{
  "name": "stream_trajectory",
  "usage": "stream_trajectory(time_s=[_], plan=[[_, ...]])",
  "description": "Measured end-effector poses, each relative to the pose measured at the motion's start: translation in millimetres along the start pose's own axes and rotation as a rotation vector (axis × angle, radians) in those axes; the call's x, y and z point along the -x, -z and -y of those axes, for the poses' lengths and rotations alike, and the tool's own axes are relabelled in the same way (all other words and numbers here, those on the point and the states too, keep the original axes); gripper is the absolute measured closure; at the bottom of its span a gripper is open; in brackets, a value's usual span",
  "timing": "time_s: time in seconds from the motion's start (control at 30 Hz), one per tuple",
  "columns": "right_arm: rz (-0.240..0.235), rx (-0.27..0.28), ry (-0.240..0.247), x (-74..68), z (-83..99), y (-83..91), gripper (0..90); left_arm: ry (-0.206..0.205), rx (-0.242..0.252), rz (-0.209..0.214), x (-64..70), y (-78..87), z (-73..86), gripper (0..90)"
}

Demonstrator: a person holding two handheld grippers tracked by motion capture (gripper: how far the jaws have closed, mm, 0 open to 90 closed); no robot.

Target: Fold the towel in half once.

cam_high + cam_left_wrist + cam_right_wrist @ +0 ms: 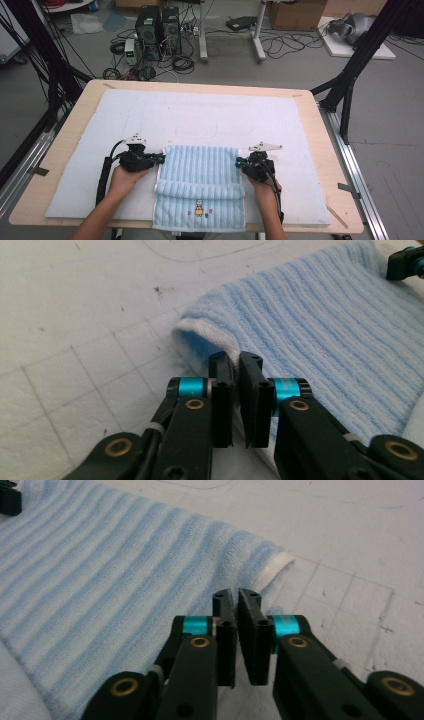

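Observation:
A light blue striped towel [200, 167] lies on the white padded mat [210, 112], folded over itself. A rolled fold crosses it near me, and a small cartoon print [199, 207] shows below that fold. My left gripper [160, 159] is at the towel's left edge near its far corner. In the left gripper view it [235, 357] is shut on the white-hemmed edge of the towel [325, 325], which lifts slightly there. My right gripper [240, 162] is at the right edge. In the right gripper view it [236, 594] is shut on the edge of the towel [125, 565].
The mat covers most of a wooden table [65, 145], and the towel's near end hangs over the table's front edge. Faint drawn outlines mark the mat [75, 305] beyond the towel. Black frame legs [350, 75] stand beside the table. Computers [157, 27] and cables lie on the floor behind.

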State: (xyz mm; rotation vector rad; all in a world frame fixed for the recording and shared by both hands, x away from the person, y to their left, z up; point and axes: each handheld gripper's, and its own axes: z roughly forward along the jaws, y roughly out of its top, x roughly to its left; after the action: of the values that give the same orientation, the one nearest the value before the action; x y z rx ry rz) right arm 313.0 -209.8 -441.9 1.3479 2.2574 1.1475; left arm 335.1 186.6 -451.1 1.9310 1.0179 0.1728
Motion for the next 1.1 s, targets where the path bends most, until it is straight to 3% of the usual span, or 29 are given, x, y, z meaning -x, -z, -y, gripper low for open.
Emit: stream_trajectory(time_s=[0.23,0.47,0.5,0.57,0.63,0.73,0.83,0.87,1.0,1.07,1.1], plan=[[0.034,0.023,0.01,-0.4,-3.1,1.3,88.0,0.021,0.072,0.026,-1.7,5.4,-3.8,85.7],[0.07,0.064,0.008,-0.5,-8.5,-0.9,87.9,0.047,0.104,0.003,-5.4,2.1,-4.0,84.8],[0.078,0.06,0.01,-0.7,-9.2,-2.1,87.9,0.066,0.105,-0.016,-5.7,0.9,-4.0,80.4],[0.082,0.038,0.005,0.7,-9.0,-6.2,86.8,0.099,0.091,-0.056,-6.9,0.2,-3.8,62.8],[0.095,0.035,-0.007,1.6,-8.0,-7.0,75.7,0.088,0.078,-0.087,-6.9,1.4,-3.1,51.4],[0.084,0.061,-0.031,2.8,-7.1,-2.8,63.9,0.07,0.055,-0.088,-6.7,0.8,-1.9,46.1],[0.076,0.027,-0.037,1.8,-5.9,-5.8,56.8,0.047,0.036,-0.087,-4.1,-2.8,-1.3,45.9],[0.082,0.011,-0.025,0.8,-5.2,-8.0,55.4,0.042,0.036,-0.073,-2.8,-3.6,-1.2,48.8],[0.111,-0.018,0.017,-4.9,-4.5,-13.7,55.0,-0.04,0.003,-0.08,5.9,-7.7,-1.5,75.7],[0.091,-0.024,0.026,-6.9,-4.3,-13.4,70.1,-0.044,-0.004,-0.072,7.9,-9.3,-1.9,85.2],[0.081,-0.024,0.034,-8.5,-3.9,-13.5,76.9,-0.033,-0.002,-0.071,8.1,-9.7,-2.0,85.7]])
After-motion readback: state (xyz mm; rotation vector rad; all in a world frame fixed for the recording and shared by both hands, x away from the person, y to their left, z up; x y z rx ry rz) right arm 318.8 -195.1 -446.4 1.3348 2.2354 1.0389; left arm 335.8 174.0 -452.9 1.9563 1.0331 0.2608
